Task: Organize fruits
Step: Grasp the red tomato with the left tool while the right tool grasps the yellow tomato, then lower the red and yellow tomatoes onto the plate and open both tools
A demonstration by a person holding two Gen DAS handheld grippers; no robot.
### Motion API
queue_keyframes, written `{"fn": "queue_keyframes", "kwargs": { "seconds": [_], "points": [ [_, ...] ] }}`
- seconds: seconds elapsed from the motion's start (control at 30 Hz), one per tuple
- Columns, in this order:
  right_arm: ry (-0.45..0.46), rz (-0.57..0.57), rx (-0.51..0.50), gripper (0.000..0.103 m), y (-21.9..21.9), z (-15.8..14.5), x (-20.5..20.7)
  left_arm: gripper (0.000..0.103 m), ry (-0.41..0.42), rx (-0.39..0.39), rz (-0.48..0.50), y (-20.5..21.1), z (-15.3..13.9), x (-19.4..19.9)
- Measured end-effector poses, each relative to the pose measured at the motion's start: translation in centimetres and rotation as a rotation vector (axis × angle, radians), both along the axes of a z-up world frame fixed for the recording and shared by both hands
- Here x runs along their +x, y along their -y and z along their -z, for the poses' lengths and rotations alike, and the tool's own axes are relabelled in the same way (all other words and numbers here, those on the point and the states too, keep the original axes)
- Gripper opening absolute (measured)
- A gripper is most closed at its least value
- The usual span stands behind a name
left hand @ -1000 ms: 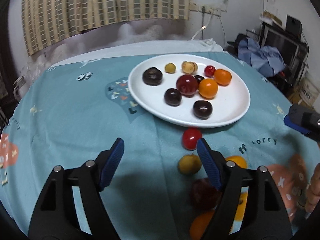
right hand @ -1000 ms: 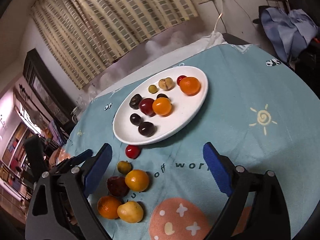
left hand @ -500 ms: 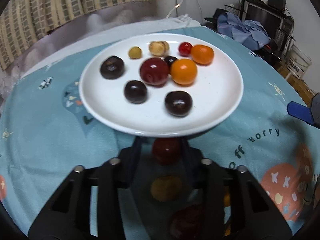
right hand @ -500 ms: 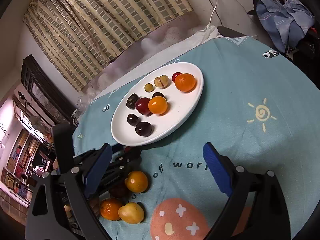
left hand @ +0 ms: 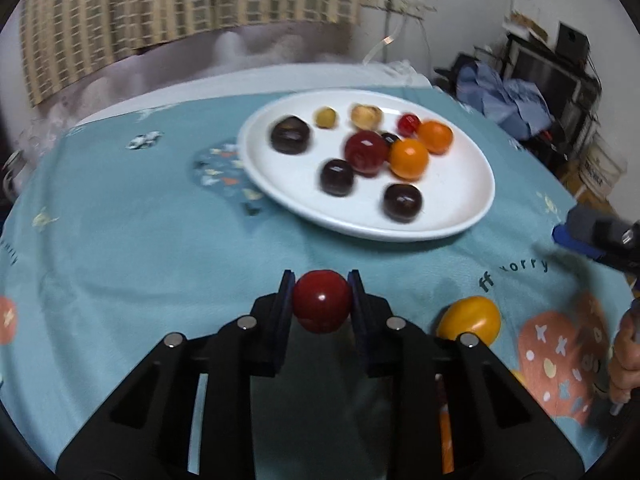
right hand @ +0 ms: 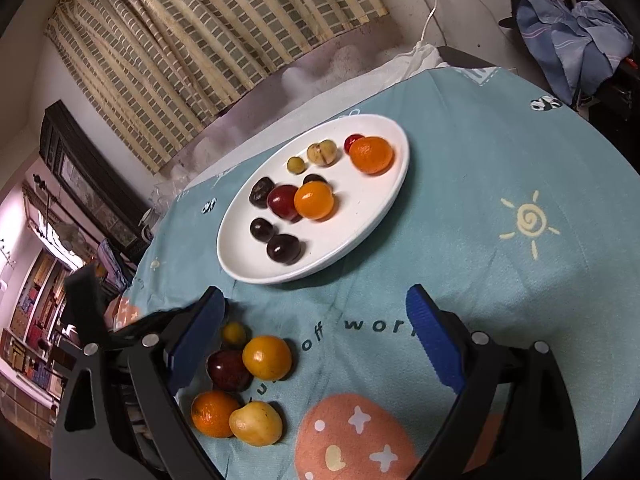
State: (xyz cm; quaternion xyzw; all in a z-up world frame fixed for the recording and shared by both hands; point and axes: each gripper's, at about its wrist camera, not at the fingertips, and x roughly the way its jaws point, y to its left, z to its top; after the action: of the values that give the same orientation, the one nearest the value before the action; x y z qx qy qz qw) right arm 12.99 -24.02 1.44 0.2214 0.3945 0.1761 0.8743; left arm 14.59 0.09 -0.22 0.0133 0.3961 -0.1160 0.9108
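Observation:
My left gripper [left hand: 321, 299] is shut on a small red round fruit [left hand: 322, 300] and holds it above the teal cloth, short of the white plate [left hand: 452, 216]. The plate holds several fruits: dark plums, a red one [left hand: 365, 151], two oranges [left hand: 409, 159], small yellow ones. My right gripper [right hand: 316, 338] is open and empty, over the cloth near the plate [right hand: 384, 204]. Loose fruits lie by its left finger: an orange one [right hand: 267, 357], a dark red one [right hand: 228, 370], an orange [right hand: 211, 413], a yellow one [right hand: 256, 423], a small yellow one [right hand: 234, 333].
A yellow-orange fruit [left hand: 469, 318] lies on the cloth right of my left gripper. The round table has a teal patterned cloth [left hand: 132, 240]. Curtains, a pile of clothes [right hand: 572, 36] and shelves stand around the table. The right gripper's finger [left hand: 592, 232] shows at the far right.
My left gripper has closed on the red fruit that lay in front of the plate and lifted it, drawing back from the plate. The right gripper has stayed open, nearly still.

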Motion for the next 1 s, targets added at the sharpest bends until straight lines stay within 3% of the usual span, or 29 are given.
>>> {"fn": "queue_keyframes", "kwargs": {
  "seconds": [0.17, 0.3, 0.37, 0.6, 0.77, 1.0],
  "points": [
    [-0.032, -0.143, -0.01, 0.09, -3.0, 1.1, -0.3, 0.027, 0.02, -0.039, -0.116, -4.0, -0.3, -3.1],
    [-0.079, -0.209, 0.04, 0.075, -3.8, 2.1, -0.2, 0.027, -0.004, -0.052, -0.128, -4.7, 0.5, -3.8],
    [-0.111, -0.218, 0.071, 0.067, -3.7, 2.7, 0.0, 0.027, -0.003, -0.05, -0.11, -4.2, 0.6, -4.0],
    [-0.14, -0.237, 0.075, 0.06, -4.4, 3.6, -0.1, 0.027, -0.006, -0.038, -0.076, -3.3, 0.8, -4.0],
    [-0.136, -0.235, 0.062, 0.038, -5.0, 4.2, 0.2, 0.027, -0.023, -0.034, -0.072, -3.0, 1.5, -3.8],
    [-0.091, -0.169, 0.127, 0.031, -3.1, 3.4, 0.1, 0.027, -0.029, -0.036, -0.082, -3.0, 1.9, -3.7]
  ]
}}
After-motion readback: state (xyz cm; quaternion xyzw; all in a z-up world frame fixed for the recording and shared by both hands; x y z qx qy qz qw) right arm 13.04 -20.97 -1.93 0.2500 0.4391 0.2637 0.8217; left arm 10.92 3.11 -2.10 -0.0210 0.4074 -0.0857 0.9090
